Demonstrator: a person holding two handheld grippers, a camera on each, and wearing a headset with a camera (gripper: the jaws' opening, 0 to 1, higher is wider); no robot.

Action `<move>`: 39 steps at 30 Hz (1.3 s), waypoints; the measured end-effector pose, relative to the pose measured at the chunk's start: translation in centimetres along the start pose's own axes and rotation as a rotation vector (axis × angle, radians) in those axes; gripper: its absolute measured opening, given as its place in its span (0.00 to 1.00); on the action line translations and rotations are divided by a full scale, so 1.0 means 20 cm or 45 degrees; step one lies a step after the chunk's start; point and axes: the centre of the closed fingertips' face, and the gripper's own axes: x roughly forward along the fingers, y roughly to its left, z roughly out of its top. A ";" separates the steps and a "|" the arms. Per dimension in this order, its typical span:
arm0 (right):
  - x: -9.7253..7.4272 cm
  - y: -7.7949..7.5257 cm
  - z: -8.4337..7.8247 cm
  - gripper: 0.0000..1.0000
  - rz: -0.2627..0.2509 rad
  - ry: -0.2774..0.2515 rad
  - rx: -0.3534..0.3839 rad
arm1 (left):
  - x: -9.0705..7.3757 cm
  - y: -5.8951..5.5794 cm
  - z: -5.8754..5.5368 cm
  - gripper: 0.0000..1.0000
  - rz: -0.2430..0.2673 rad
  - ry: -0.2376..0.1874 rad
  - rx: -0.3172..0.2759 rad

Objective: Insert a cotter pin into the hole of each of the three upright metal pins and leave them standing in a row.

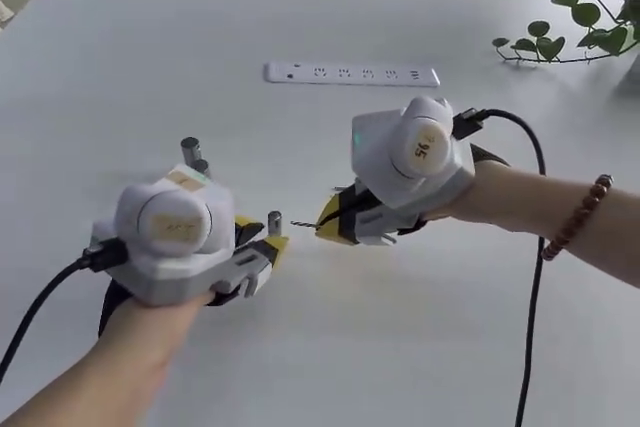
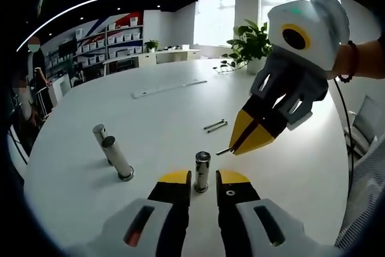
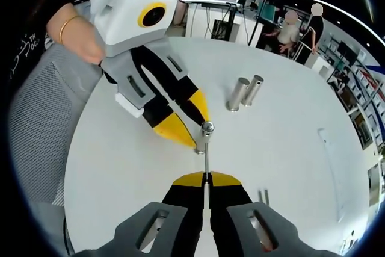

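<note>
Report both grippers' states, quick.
Left gripper: closed on the upright metal pin.
Right gripper: closed on a cotter pin, its tip pointing at that metal pin.

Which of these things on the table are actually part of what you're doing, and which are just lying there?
For the job:
left gripper gripping a metal pin
right gripper holding a cotter pin
two more metal pins
spare cotter pins

Lying about:
power strip
plant

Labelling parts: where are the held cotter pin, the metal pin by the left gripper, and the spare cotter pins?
cotter pin [image 3: 206,159]: right gripper view, mid-shaft.
metal pin [image 2: 202,171]: left gripper view, mid-body.
spare cotter pins [image 2: 215,126]: left gripper view, pair's middle.
</note>
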 end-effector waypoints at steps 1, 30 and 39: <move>0.00 0.00 0.00 0.00 0.002 0.001 -0.003 | 0.00 0.00 0.00 0.15 0.003 0.000 0.003; 0.04 -0.02 0.02 0.00 0.015 0.043 -0.081 | 0.04 0.01 -0.02 0.08 0.027 0.018 0.025; 0.05 -0.03 0.01 0.00 0.011 0.063 -0.090 | 0.04 0.01 -0.02 0.07 0.029 0.009 0.044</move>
